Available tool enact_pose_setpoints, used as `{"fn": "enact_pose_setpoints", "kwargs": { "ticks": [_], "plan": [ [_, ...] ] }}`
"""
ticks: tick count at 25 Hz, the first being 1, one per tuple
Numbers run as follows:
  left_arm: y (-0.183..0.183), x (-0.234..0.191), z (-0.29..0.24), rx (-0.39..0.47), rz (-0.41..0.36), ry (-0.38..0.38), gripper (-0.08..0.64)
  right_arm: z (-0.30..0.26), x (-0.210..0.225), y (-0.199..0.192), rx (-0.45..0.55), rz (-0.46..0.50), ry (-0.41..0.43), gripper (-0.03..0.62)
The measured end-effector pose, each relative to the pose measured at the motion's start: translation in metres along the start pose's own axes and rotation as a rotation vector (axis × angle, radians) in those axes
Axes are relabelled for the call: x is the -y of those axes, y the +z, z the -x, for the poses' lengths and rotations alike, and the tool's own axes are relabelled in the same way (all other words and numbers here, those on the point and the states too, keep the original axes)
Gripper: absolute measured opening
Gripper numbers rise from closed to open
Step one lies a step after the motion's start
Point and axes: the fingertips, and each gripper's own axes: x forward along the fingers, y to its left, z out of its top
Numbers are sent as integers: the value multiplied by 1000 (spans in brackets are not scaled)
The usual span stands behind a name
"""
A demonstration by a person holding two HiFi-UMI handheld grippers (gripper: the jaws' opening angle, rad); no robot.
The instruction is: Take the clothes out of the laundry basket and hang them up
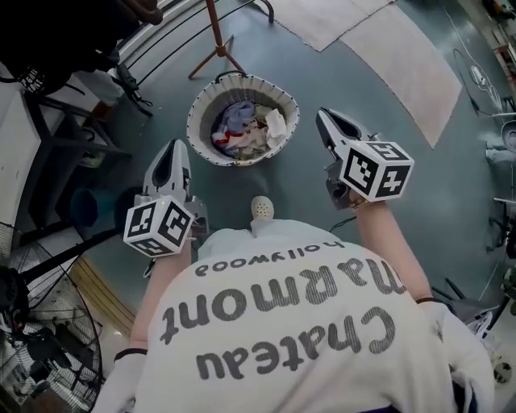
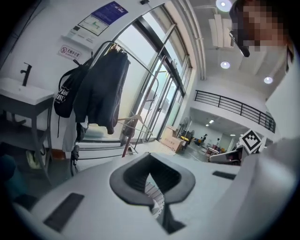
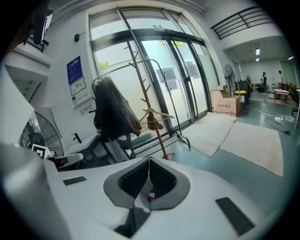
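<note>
A: Where are they sitting?
B: Left gripper, clenched and empty, is hovering left of the laundry basket holding the clothes; right gripper, likewise clenched, is hovering right of it.
A: Risk?
B: Reaching in unopened, likely just shoving fabric.

floor: grey-green, smooth | mats: pale, far right | glass doors: tall, daylit | fan: near left

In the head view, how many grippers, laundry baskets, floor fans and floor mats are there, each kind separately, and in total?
Grey two-jaw grippers: 2 (left gripper, right gripper)
Round white ribbed laundry basket: 1
Black wire-cage floor fan: 1
Pale beige floor mats: 2 (smaller mat, larger mat)
Total: 6
</note>
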Motion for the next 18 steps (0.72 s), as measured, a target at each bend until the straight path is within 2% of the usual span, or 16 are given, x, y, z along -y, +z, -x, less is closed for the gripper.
{"fn": "enact_pose_setpoints", "kwargs": {
  "ticks": [7,11,14,18],
  "plan": [
    [-49,-8,-43,-157,-10,35,8,-50,51,-70,-119,-196,-8,31],
    [-71,-24,-63,-171,-25,67,8,-79,63,-127,-227,-254,1,31],
    [-101,-37,-80,-232,2,61,8,-102,70,-168,-309,-281,3,31],
    [-141,-56,-107,-327,-1,26,8,-133,79,-212,-390,-311,-13,31]
  ]
}}
